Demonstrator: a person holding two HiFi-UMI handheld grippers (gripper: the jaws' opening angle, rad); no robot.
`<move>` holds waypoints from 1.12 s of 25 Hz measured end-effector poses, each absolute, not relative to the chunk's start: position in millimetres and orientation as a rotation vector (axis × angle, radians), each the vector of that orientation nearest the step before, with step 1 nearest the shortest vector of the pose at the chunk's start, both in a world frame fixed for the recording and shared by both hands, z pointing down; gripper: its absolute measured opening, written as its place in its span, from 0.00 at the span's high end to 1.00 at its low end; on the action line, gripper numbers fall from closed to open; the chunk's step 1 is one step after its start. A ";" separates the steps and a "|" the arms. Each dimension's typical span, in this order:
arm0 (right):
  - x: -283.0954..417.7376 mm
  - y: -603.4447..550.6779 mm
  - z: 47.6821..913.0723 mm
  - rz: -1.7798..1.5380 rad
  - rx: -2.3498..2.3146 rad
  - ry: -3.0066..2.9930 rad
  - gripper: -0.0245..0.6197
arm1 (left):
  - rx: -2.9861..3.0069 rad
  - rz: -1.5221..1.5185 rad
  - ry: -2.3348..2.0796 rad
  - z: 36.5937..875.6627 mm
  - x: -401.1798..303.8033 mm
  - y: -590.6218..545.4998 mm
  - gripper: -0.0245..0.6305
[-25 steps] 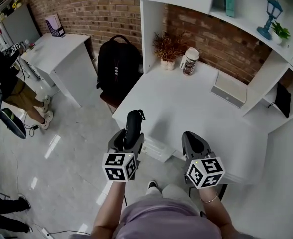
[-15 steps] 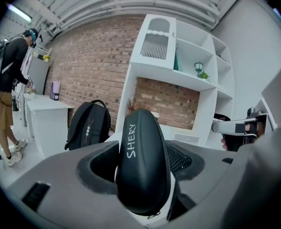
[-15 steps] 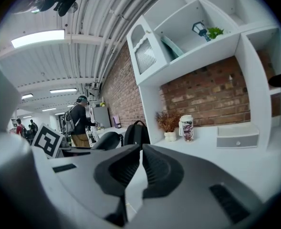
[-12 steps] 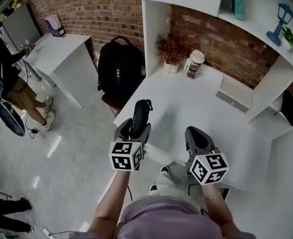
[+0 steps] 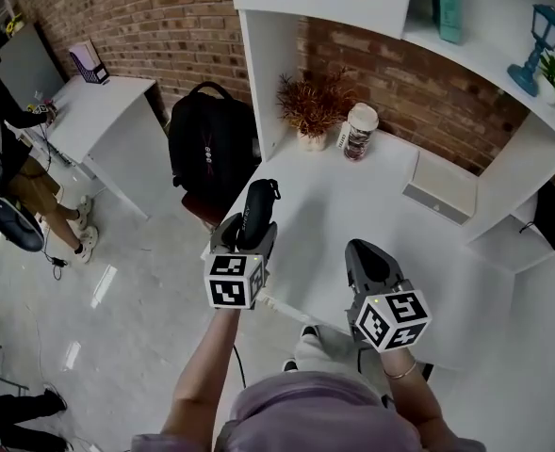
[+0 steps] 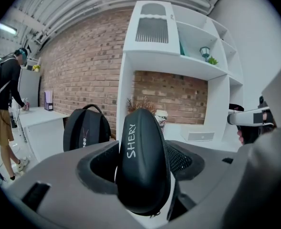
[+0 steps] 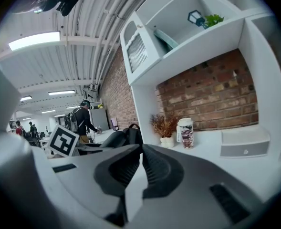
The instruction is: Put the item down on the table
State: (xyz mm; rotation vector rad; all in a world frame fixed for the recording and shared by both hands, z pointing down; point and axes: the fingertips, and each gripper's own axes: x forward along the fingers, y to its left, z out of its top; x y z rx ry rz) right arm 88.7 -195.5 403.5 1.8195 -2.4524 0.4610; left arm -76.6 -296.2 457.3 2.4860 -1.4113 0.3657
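**Case now carried over the table's corner**

The left gripper (image 5: pixel 243 242) clamps a black, zippered hard-shell case (image 5: pixel 257 212), held upright. Over the last second it has moved forward to above the near corner of the white table (image 5: pixel 352 205), ready for lowering. The right gripper (image 5: pixel 369 264) is closed and empty.

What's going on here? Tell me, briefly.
A person holds a tool in each hand. The left tool is clamped on a black case, held up by the edge of the white table, not yet set down. The right tool is shut and empty.
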 end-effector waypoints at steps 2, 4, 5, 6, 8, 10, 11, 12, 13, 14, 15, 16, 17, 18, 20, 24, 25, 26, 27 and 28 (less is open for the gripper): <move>93.4 -203.5 405.0 0.467 1.816 -2.453 0.95 | 2.488 0.384 -1.417 459.5 -70.8 -311.9 0.50; 97.5 -210.2 407.4 0.477 1.811 -2.453 0.95 | 2.482 0.400 -1.414 463.9 -65.1 -326.2 0.50; 99.8 -213.4 408.6 0.481 1.810 -2.451 0.95 | 2.477 0.411 -1.410 466.9 -61.8 -333.0 0.50; 102.6 -216.7 409.8 0.484 1.809 -2.449 0.95 | 2.474 0.426 -1.406 470.1 -58.1 -339.7 0.50; 108.7 -223.1 412.2 0.495 1.811 -2.446 0.95 | 2.477 0.469 -1.403 477.9 -50.1 -353.2 0.50; 114.9 -228.8 415.1 0.509 1.816 -2.441 0.95 | 2.486 0.528 -1.404 487.2 -42.1 -366.2 0.50; 117.7 -231.3 416.4 0.516 1.819 -2.439 0.95 | 2.492 0.563 -1.402 492.1 -37.9 -371.9 0.50; 120.1 -233.7 417.6 0.520 1.821 -2.437 0.95 | 2.497 0.599 -1.399 497.1 -33.8 -377.5 0.50; 122.2 -236.1 418.7 0.523 1.823 -2.435 0.95 | 2.501 0.635 -1.393 502.3 -29.6 -382.5 0.50; 124.1 -238.4 419.8 0.525 1.824 -2.432 0.95 | 2.504 0.667 -1.384 507.8 -25.2 -387.2 0.50; 125.8 -240.7 420.9 0.527 1.825 -2.430 0.95 | 2.505 0.698 -1.377 513.5 -21.2 -391.9 0.50; 127.2 -242.7 422.2 0.531 1.826 -2.427 0.95 | 2.507 0.726 -1.373 519.4 -17.7 -396.7 0.50; 128.4 -244.5 423.4 0.534 1.826 -2.425 0.95 | 2.508 0.753 -1.369 525.4 -14.4 -401.1 0.50; 129.3 -246.2 424.6 0.537 1.826 -2.424 0.95 | 2.508 0.781 -1.362 531.2 -11.2 -404.8 0.50; 130.7 -249.2 427.1 0.546 1.823 -2.422 0.95 | 2.507 0.843 -1.349 542.0 -5.6 -410.6 0.50; 134.0 -253.5 431.5 0.566 1.823 -2.411 0.95 | 2.517 0.969 -1.319 557.6 3.6 -420.4 0.50; 134.8 -254.2 432.6 0.570 1.823 -2.408 0.95 | 2.520 0.994 -1.312 560.2 5.6 -423.0 0.50; 135.4 -254.8 433.7 0.574 1.823 -2.406 0.95 | 2.523 1.019 -1.305 562.5 7.6 -425.4 0.50; 135.8 -255.2 434.7 0.578 1.822 -2.405 0.95 | 2.527 1.045 -1.299 564.7 9.3 -427.7 0.50; 135.9 -255.5 435.8 0.581 1.822 -2.404 0.95 | 2.531 1.073 -1.294 566.9 10.8 -429.8 0.50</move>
